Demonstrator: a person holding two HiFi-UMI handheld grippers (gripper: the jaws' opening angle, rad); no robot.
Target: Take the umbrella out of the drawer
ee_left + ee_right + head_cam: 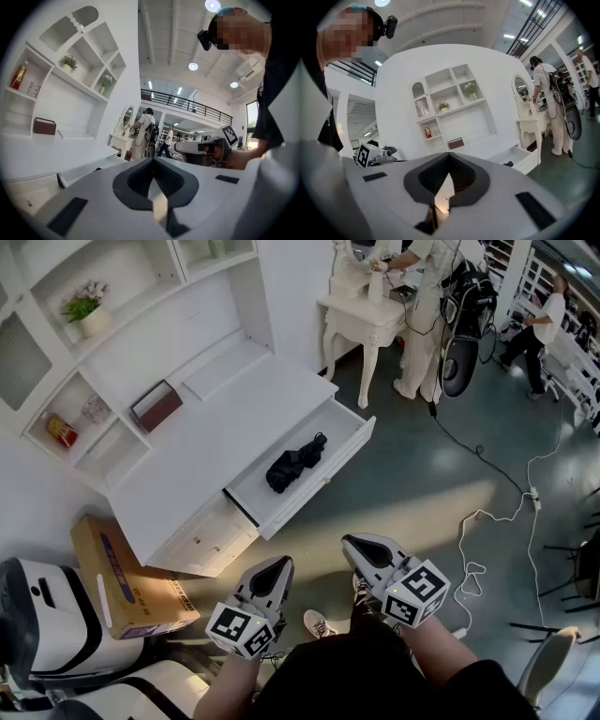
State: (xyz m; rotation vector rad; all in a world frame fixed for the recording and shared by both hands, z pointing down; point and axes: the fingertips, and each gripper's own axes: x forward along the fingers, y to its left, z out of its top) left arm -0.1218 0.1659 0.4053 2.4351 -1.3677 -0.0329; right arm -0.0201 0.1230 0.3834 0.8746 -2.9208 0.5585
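Head view, step: The reach has not begun. The drawer point(323, 482) stands pulled out of the white bench point(206, 442), and the folded black umbrella point(295, 463) lies inside it, slantwise, touched by nothing.
Head view, grippers: The left gripper point(275, 568) and right gripper point(354, 546) are held close to the person's body, well apart from the drawer, and both point toward it.
Head view, next move: My judgement is that one gripper must go forward over the drawer's front wall, part its fingers, then drop onto the umbrella across its narrow width.
Head view, room: Bare floor lies between the person and the drawer. A cardboard box point(122, 582) sits to the left under the bench and a white cable point(487, 521) trails well to the right; neither blocks the way.
Left gripper view, fingers: The left gripper's fingers point(139, 182) are pressed together with nothing between them. The right gripper shows level beside it.
Left gripper view, edges: The bench top runs just above the drawer, so a lift should come out toward the person.
Right gripper view, fingers: These fingers point(461, 176) meet at the tip, empty.
Right gripper view, target: The drawer stands ahead to the right, with a dark bit of umbrella above its rim.
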